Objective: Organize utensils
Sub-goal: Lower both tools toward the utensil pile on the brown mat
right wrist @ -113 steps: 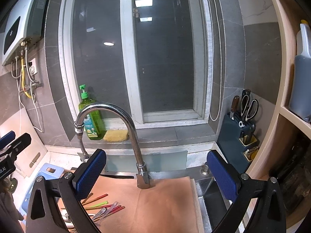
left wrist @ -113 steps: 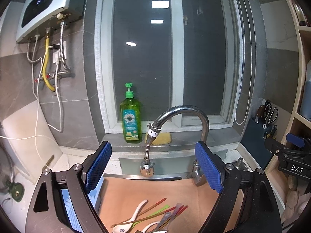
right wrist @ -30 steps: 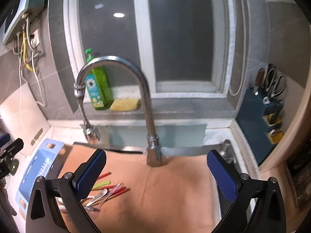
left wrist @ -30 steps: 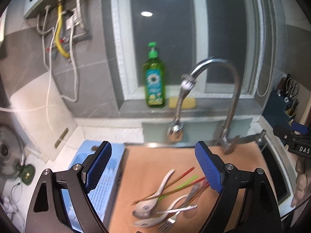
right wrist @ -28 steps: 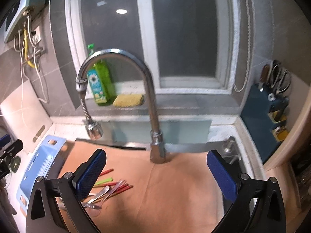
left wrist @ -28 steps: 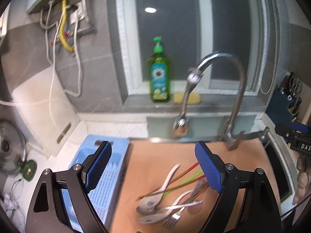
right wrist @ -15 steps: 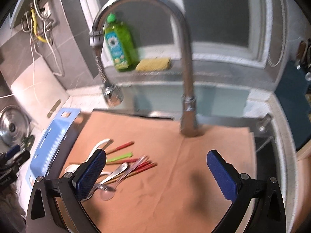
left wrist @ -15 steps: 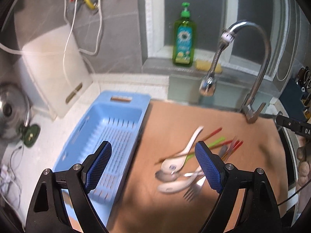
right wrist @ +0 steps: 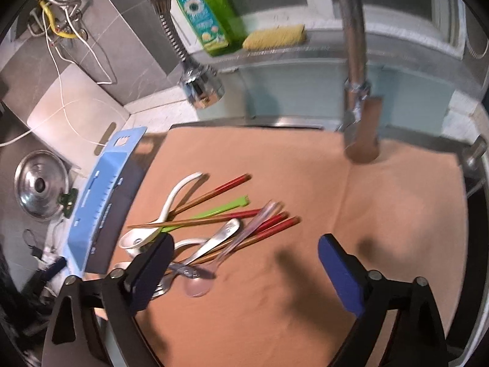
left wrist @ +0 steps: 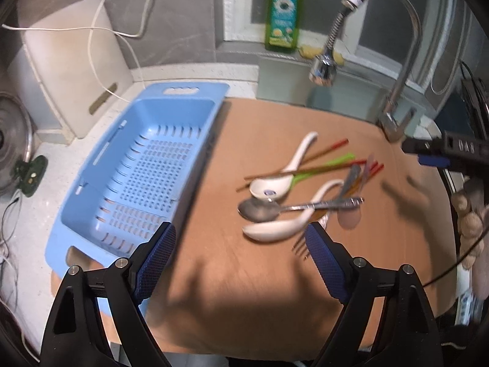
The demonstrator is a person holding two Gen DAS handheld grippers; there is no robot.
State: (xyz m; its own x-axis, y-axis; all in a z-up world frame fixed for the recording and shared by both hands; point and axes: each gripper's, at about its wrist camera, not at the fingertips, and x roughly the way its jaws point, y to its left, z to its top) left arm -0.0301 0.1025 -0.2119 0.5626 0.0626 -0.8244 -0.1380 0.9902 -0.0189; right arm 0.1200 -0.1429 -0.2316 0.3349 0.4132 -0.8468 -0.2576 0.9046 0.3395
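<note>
A pile of utensils lies on a tan board (left wrist: 259,275) over the sink: two white ceramic spoons (left wrist: 276,183), a metal spoon (left wrist: 259,210), a fork, a clear plastic spoon (right wrist: 244,232), a green stick (right wrist: 214,212) and red-tipped chopsticks (right wrist: 226,188). An empty blue slotted basket (left wrist: 143,165) sits left of the board. My left gripper (left wrist: 241,260) is open and empty, hovering above the board's near side. My right gripper (right wrist: 244,263) is open and empty, above the pile's right edge; it also shows in the left wrist view (left wrist: 440,153).
A chrome tap (right wrist: 354,46) with a hose spray head (right wrist: 201,88) arches over the board's far edge. A green soap bottle (right wrist: 204,12) and yellow sponge (right wrist: 275,36) stand on the sill. A pot lid (right wrist: 39,185) and white cutting board (left wrist: 73,70) are at left.
Both grippers have tilted down from the window toward the board and come closer to the utensils. The basket and pile are now in full view. Nothing has been picked up.
</note>
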